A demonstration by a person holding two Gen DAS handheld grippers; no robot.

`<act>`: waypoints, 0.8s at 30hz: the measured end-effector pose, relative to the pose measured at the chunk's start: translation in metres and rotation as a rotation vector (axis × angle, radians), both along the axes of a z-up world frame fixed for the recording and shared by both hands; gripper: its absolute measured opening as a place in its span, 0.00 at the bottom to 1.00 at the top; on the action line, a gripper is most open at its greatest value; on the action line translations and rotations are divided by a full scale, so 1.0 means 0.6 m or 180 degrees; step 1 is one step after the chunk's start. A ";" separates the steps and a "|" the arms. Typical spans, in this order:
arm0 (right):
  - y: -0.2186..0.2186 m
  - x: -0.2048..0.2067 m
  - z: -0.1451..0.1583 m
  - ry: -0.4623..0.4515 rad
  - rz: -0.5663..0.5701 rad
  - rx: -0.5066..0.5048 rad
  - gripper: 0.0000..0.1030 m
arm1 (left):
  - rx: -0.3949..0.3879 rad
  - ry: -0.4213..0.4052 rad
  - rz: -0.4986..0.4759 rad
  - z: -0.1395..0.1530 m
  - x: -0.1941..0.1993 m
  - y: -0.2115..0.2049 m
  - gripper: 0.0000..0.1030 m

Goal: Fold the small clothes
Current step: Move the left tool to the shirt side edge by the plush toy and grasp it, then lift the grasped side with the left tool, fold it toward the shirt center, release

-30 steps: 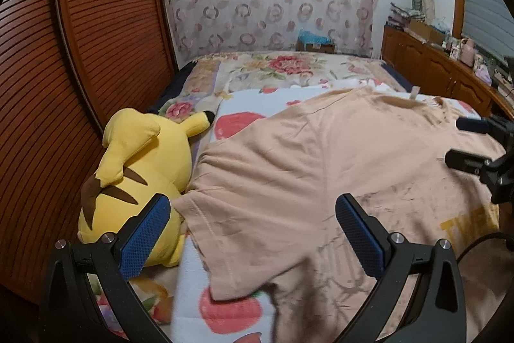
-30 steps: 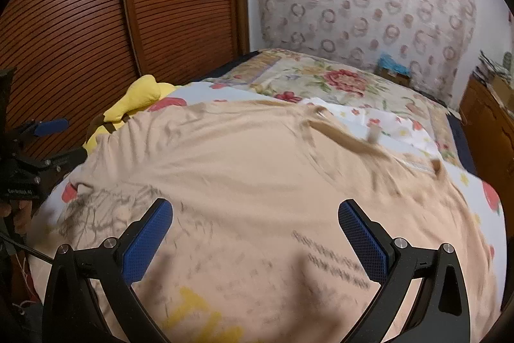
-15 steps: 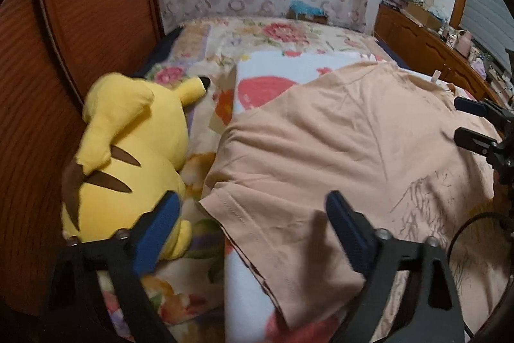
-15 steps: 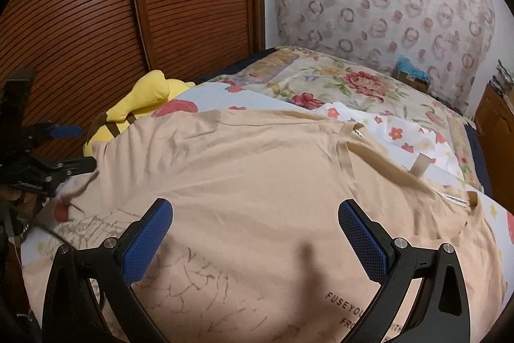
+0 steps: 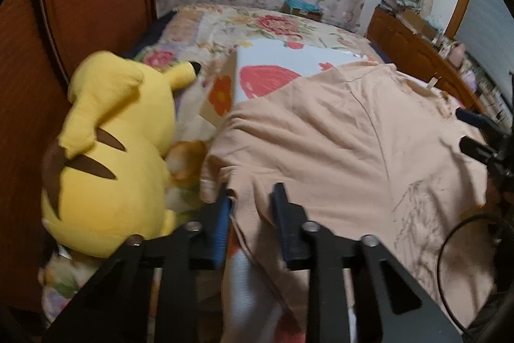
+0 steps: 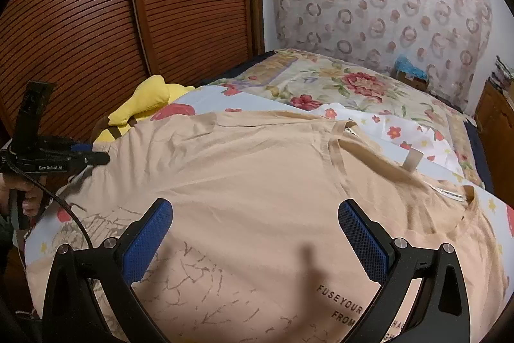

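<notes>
A peach T-shirt (image 5: 321,134) with dark print lies spread on the bed, also seen in the right wrist view (image 6: 257,166). My left gripper (image 5: 252,201) is at the shirt's left sleeve. Its jaws are closing, and the sleeve edge is bunched between the blue pads (image 5: 221,224). From the right wrist view, the left gripper (image 6: 96,153) sits at the shirt's far left edge, in a person's hand. My right gripper (image 6: 255,233) hovers open over the shirt's chest, with nothing between its fingers. It shows at the right edge of the left wrist view (image 5: 475,130).
A yellow plush toy (image 5: 106,143) lies just left of the sleeve, against slatted wooden doors (image 6: 96,21). Under the shirt is a white blanket with red fruit prints (image 5: 273,66) on a floral bedspread. A wooden sideboard (image 5: 417,53) runs along the right. A black cable (image 5: 449,240) hangs nearby.
My left gripper moved left and down to the sleeve edge, and its jaws went from wide apart to narrow around the sleeve. The right gripper shifted only slightly and stayed open.
</notes>
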State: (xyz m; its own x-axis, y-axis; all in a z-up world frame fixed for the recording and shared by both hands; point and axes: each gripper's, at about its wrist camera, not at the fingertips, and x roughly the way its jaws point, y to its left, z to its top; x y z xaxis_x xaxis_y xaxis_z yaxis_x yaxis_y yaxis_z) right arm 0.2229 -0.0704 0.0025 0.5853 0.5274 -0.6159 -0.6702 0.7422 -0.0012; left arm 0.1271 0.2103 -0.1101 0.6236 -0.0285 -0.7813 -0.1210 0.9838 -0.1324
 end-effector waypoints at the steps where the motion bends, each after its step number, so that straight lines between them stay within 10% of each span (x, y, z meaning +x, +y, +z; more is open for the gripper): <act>1: 0.000 -0.001 -0.002 0.0002 -0.0003 -0.0014 1.00 | 0.0033 -0.0025 -0.0001 0.003 -0.003 -0.002 0.18; 13: 0.002 0.004 -0.009 0.0063 -0.0022 -0.0064 0.98 | 0.0415 -0.0540 -0.0052 0.066 -0.031 -0.038 0.05; 24: -0.039 -0.010 0.006 -0.0047 -0.0131 -0.0021 0.96 | 0.0071 -0.0715 -0.0644 0.124 0.029 -0.143 0.05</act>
State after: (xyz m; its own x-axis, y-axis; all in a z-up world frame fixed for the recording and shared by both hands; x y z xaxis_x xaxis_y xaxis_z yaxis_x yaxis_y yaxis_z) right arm 0.2172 -0.0941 0.0059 0.6155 0.4986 -0.6104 -0.6389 0.7691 -0.0161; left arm 0.1447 0.1244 -0.0360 0.7642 -0.1541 -0.6263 0.1077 0.9879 -0.1117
